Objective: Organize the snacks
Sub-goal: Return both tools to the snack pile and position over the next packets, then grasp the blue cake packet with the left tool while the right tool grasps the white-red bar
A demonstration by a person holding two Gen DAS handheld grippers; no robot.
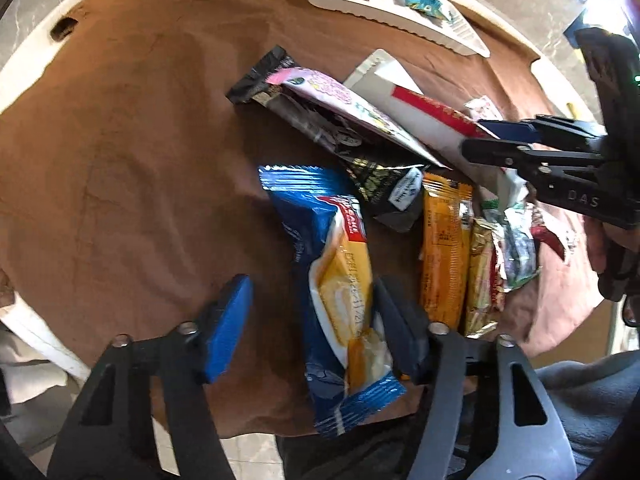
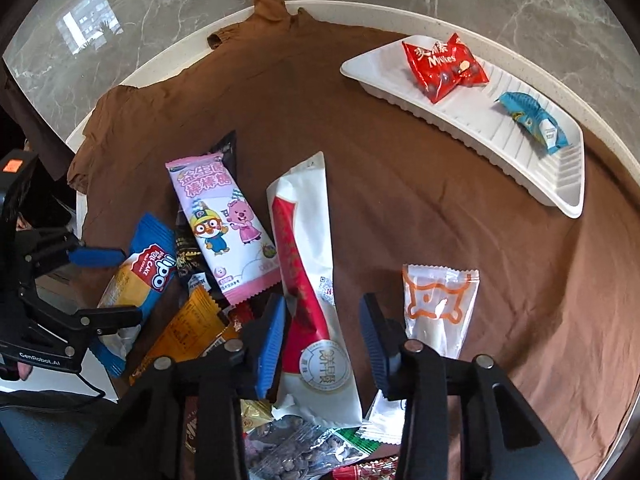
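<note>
A: How far along is the snack sorting?

B: Barely begun, I'd say. The white tray [image 2: 500,148] holds only two: a red packet [image 2: 442,66] and a small blue one [image 2: 534,122]. Everything else lies in a heap on the brown cloth [image 2: 360,200], well apart from the tray.

A: And the hands?

B: Both grippers point steeply down over the heap. The left gripper [image 1: 312,312] has its jaws half open around the blue roll-cake packet [image 1: 340,280], on the heap's side farthest from the tray; one pad looks to touch it, the other stands clear, so no grip yet.

A: The right?

B: The right gripper [image 2: 324,344] straddles the long white-and-red packet [image 2: 312,280] at the heap's tray side, jaws fairly narrow; I can't tell if the pads press it yet.
</note>
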